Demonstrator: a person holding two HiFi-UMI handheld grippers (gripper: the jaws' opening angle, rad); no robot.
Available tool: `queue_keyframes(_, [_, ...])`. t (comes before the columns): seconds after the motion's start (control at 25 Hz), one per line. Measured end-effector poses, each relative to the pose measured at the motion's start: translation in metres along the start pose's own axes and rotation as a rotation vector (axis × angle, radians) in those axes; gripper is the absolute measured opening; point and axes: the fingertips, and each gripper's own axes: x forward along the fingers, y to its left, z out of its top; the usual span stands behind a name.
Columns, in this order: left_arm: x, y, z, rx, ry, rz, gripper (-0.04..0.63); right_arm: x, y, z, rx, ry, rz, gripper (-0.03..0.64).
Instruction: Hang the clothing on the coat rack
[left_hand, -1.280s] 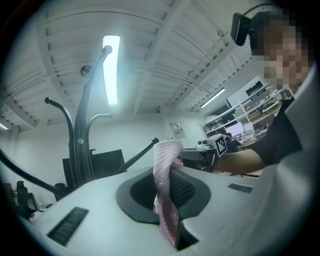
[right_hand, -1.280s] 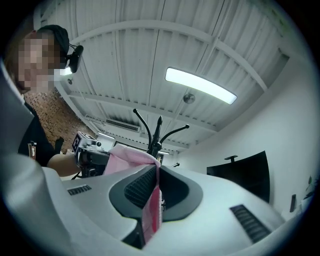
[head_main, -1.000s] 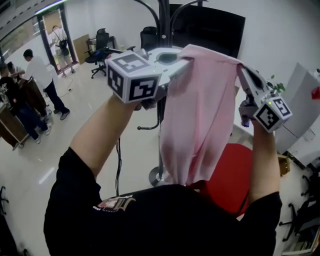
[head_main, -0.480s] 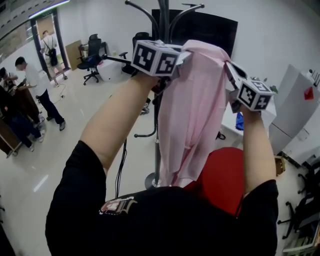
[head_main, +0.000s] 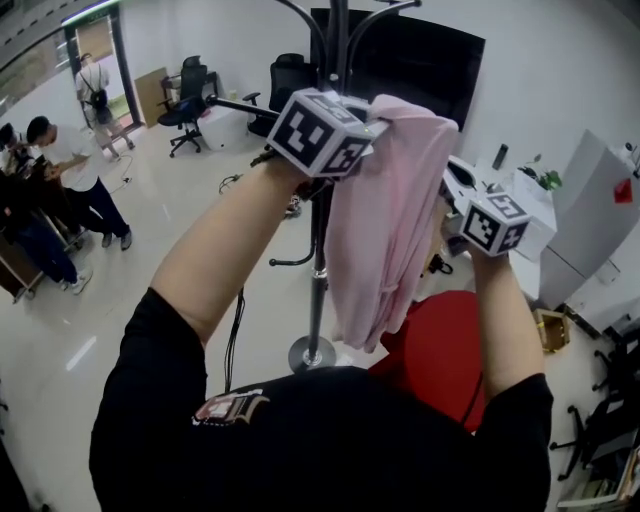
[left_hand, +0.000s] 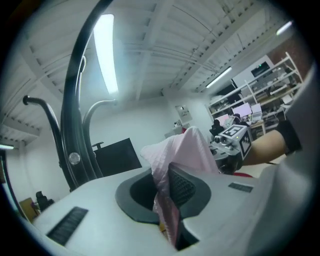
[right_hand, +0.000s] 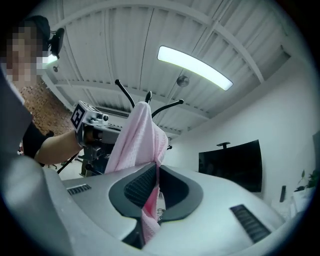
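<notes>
A pink garment (head_main: 385, 230) hangs between my two raised grippers, right in front of the black coat rack's pole (head_main: 320, 240). My left gripper (head_main: 372, 125) is shut on its upper left edge, and in the left gripper view the cloth (left_hand: 182, 150) is pinched between the dark pads (left_hand: 182, 187). On the garment's right side, my right gripper (head_main: 447, 182) is shut on the fabric (right_hand: 137, 140), which runs down between its pads (right_hand: 140, 187). The rack's curved hooks (right_hand: 148, 97) rise just behind the garment's top. Its hooks (left_hand: 75, 120) loom close on the left in the left gripper view.
A red chair (head_main: 450, 350) stands below the garment, beside the rack's round base (head_main: 312, 353). A black screen (head_main: 420, 60) hangs on the wall behind. Several people (head_main: 60, 170) stand far left, with office chairs (head_main: 190, 95) at the back. A white cabinet (head_main: 590, 220) is at right.
Both grippers have lifted the garment toward the rack and drawn closer together. The cloth now hangs narrower and more bunched, nearer the pole.
</notes>
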Motion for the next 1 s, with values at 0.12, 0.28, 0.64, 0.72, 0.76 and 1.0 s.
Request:
queue_keyframes(0.12, [0.000,-0.020,-0.013,0.058,0.096,-0.044,0.012,-0.004,0.007,-0.002,0.016,-0.015,0.011,0.023])
queue_keyframes(0.28, [0.010,-0.053,-0.037,0.021,0.167,-0.136,0.014,-0.008,0.012,-0.004,0.018,-0.027,0.006,0.023])
queue_keyframes(0.64, [0.029,-0.082,-0.042,-0.080,0.131,-0.128,0.012,-0.014,0.012,-0.005,0.038,-0.065,0.002,0.025])
queue_keyframes(0.72, [0.027,-0.087,-0.041,-0.137,0.074,-0.127,0.014,-0.017,0.012,-0.005,0.053,-0.087,-0.007,0.028])
queue_keyframes(0.76, [0.026,-0.088,-0.041,-0.162,0.036,-0.121,0.017,-0.018,0.012,-0.005,0.057,-0.095,-0.012,0.029])
queue_keyframes(1.0, [0.018,-0.081,-0.058,-0.292,-0.221,-0.045,0.026,-0.025,0.007,-0.005,0.068,-0.134,-0.017,0.034])
